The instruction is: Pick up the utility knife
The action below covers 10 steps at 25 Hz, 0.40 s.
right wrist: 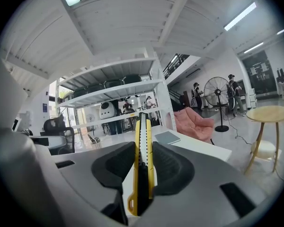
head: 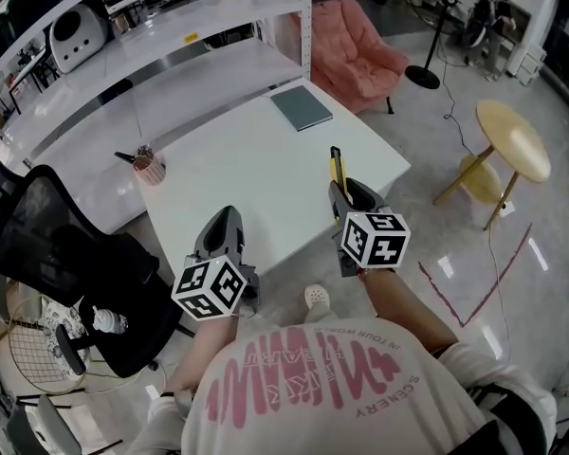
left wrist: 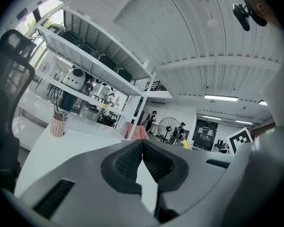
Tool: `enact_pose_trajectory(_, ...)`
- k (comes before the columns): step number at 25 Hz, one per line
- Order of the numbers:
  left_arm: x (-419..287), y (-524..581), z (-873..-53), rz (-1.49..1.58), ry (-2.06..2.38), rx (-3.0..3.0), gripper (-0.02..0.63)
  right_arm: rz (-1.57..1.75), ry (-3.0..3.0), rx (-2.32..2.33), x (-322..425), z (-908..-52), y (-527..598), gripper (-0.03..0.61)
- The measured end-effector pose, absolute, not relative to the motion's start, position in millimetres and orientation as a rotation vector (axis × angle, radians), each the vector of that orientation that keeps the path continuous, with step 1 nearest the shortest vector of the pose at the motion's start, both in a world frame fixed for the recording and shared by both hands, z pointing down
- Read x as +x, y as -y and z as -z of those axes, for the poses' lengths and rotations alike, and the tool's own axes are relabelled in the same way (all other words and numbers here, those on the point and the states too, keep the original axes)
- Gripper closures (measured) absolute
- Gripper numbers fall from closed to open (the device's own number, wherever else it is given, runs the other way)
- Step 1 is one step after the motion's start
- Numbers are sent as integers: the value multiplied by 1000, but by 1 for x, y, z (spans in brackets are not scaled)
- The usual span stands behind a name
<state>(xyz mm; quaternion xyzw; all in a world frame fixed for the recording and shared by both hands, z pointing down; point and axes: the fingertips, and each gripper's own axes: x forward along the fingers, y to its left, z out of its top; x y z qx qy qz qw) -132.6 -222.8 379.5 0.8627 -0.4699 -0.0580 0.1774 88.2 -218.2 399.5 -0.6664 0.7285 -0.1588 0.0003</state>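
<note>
Utility knife (right wrist: 143, 129) is clamped in R gripper (right wrist: 143, 148), L gripper (left wrist: 141, 148) pinched shut, empty; grasp looks done, next needs steady lift off table (head: 266, 159).

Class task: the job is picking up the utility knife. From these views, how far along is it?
Done: the right gripper is shut on the utility knife, its yellow body clamped between the jaws. In hand: the knife points forward over the white table; whether it is off the surface is unclear. Left: lifting it well clear. The left gripper is shut, empty.
</note>
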Motion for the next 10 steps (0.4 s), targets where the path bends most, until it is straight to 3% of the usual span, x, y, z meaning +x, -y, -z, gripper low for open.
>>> enact_pose_trajectory(10, -130, 226, -384, 169, 1320, 2440, 589, 512, -2282, -2110, 92, -407, 220, 445)
